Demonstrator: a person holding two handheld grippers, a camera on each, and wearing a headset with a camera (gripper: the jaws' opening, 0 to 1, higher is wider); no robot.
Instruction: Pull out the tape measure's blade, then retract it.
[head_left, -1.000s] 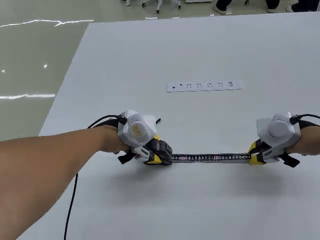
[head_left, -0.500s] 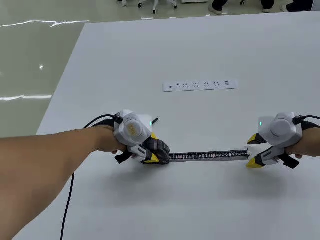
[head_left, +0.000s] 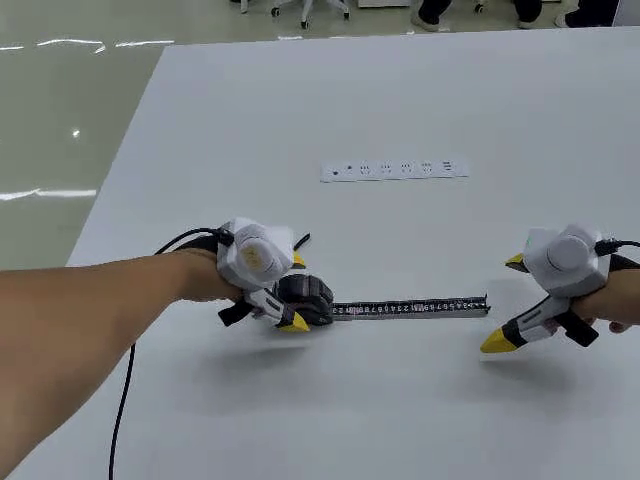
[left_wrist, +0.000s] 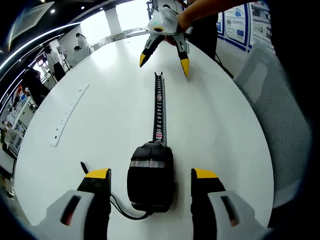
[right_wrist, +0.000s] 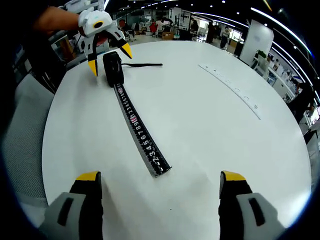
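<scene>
The tape measure (head_left: 306, 298) lies on the white bench (head_left: 400, 90), at about 8 o'clock from the middle of the head view. Its blade (head_left: 410, 307) is drawn out flat along the surface toward 3 o'clock, numbers facing up. In the left gripper view the left gripper (left_wrist: 151, 174) stands open, one yellow-tipped jaw on either side of the black case. A strip of bare bench shows between each jaw and the case, so they sit just beside it without clamping it. A short black strap curls out from the case's near end. The right gripper (head_left: 506, 302) is off the free end of the blade, at 3 o'clock from it, with its jaws spread wide. In the right gripper view the blade's end (right_wrist: 161, 170) lies on the bench ahead of the two tips, roughly centred between them and touching neither. A white power strip (head_left: 393, 169) lies at 12 o'clock from the blade, well apart from it. A black cable (head_left: 125, 400) trails from the left gripper toward 7 o'clock under the person's forearm.
</scene>
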